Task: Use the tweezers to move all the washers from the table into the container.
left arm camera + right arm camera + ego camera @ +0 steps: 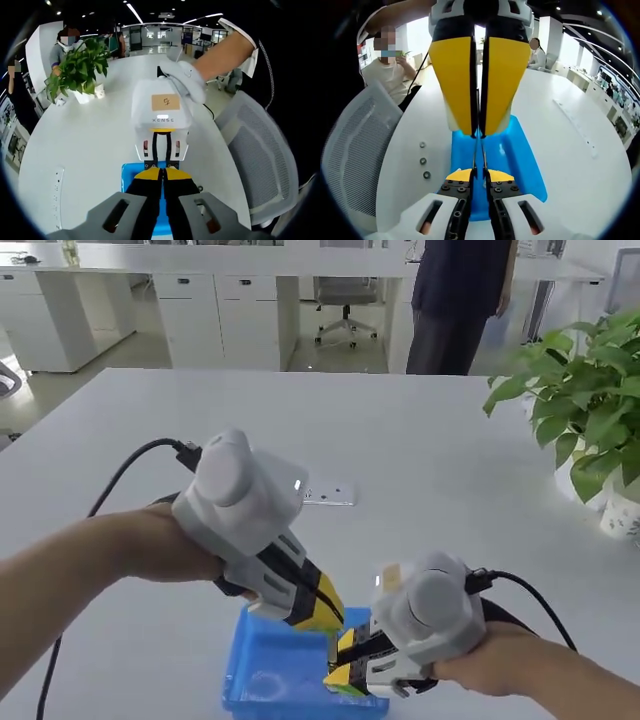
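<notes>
A blue container (262, 680) sits at the table's near edge, and both grippers meet over it. My left gripper (328, 618) comes in from the left with yellow jaws shut. My right gripper (342, 665) faces it tip to tip. In the right gripper view, thin metal tweezers (479, 150) run from the left gripper (479, 132) above to my right gripper (479, 174) below, and both are closed on them over the container (520, 160). Three washers (423, 161) lie in a row on the table left of the container. In the left gripper view my left gripper (163, 172) is shut and faces the right gripper (161, 162).
A potted plant (590, 410) stands at the table's right edge. A white strip (330, 495) lies mid-table. A person (460, 290) stands beyond the far edge. A mesh chair (355, 150) is close beside the table near the washers.
</notes>
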